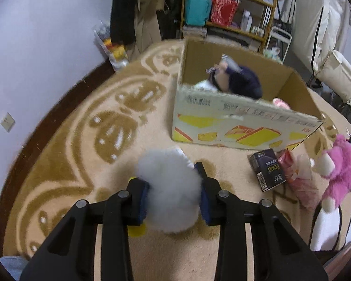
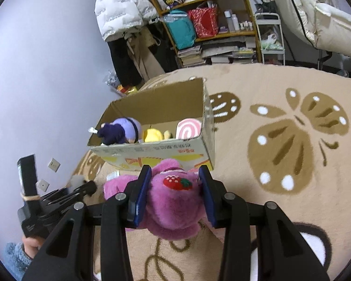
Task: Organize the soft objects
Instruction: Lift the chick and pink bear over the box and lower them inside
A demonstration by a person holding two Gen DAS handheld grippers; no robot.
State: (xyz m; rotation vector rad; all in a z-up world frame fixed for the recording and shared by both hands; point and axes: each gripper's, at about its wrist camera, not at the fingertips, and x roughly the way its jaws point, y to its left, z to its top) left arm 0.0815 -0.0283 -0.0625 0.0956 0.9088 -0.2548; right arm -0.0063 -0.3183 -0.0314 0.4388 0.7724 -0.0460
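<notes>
My left gripper (image 1: 172, 187) is shut on a white fluffy plush toy (image 1: 169, 187) with yellow parts, held above the carpet. My right gripper (image 2: 175, 187) is shut on a pink plush bear (image 2: 173, 201) with a strawberry patch; the bear also shows in the left wrist view (image 1: 339, 171). An open cardboard box (image 1: 234, 121) stands ahead on the carpet, also in the right wrist view (image 2: 166, 149). Inside it lie a purple and navy doll (image 2: 121, 131), a yellow plush (image 2: 153, 135) and a pink swirl plush (image 2: 188, 128). The left gripper body (image 2: 58, 199) shows at the left of the right wrist view.
A black small carton (image 1: 266, 169) and a pink packet (image 1: 297, 178) lie on the beige patterned carpet (image 2: 280, 140) near the box. A shelf (image 2: 210, 23) with bags and books, hanging coats (image 2: 121, 7) and a wall (image 1: 35, 46) bound the room.
</notes>
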